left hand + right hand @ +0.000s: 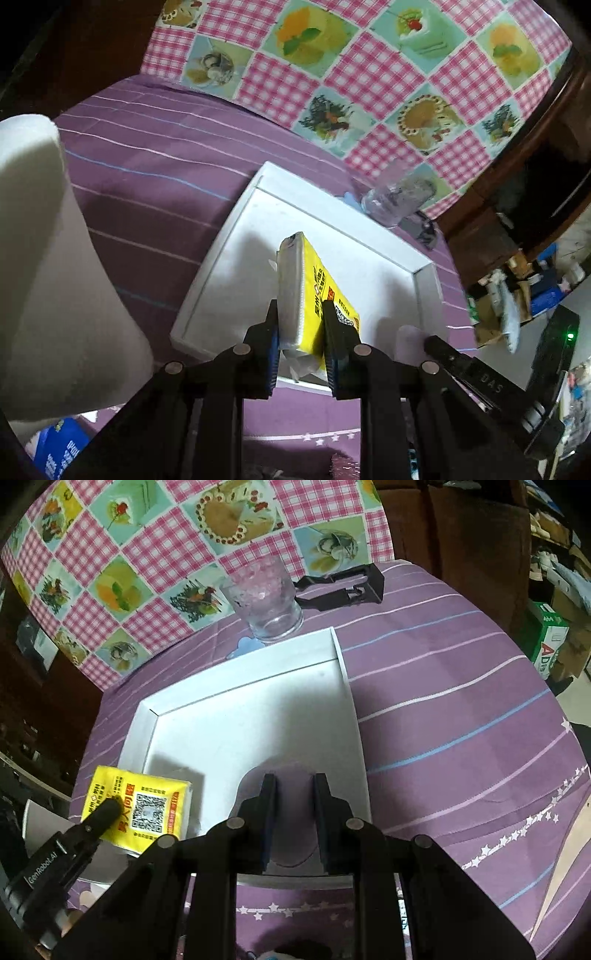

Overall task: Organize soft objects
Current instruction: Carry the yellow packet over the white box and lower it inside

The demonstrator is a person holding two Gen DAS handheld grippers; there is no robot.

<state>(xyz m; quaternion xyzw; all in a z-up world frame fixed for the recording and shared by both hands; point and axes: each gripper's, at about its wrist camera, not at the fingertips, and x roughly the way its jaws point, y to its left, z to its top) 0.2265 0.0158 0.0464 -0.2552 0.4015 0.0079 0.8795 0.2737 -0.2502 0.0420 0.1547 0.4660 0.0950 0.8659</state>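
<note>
My left gripper (pixel 300 314) is shut on a yellow tissue pack (pixel 310 284) and holds it on edge above the white tray (pixel 236 221). The same pack (pixel 147 805) shows at the tray's near left corner in the right wrist view, with the left gripper's finger across it. My right gripper (pixel 294 781) hangs over the near edge of the white tray (pixel 243 686), jaws a little apart, around a pale purple soft thing (pixel 291 775) that also shows in the left wrist view (pixel 408 339). I cannot tell whether the pads press it.
A clear glass (pixel 264 602) stands just beyond the tray's far edge, with a black clip-like tool (pixel 343 587) behind it. A white roll (pixel 48 258) stands at the left. A purple striped cloth (pixel 461 709) covers the table; a checked cloth (pixel 147 554) lies behind.
</note>
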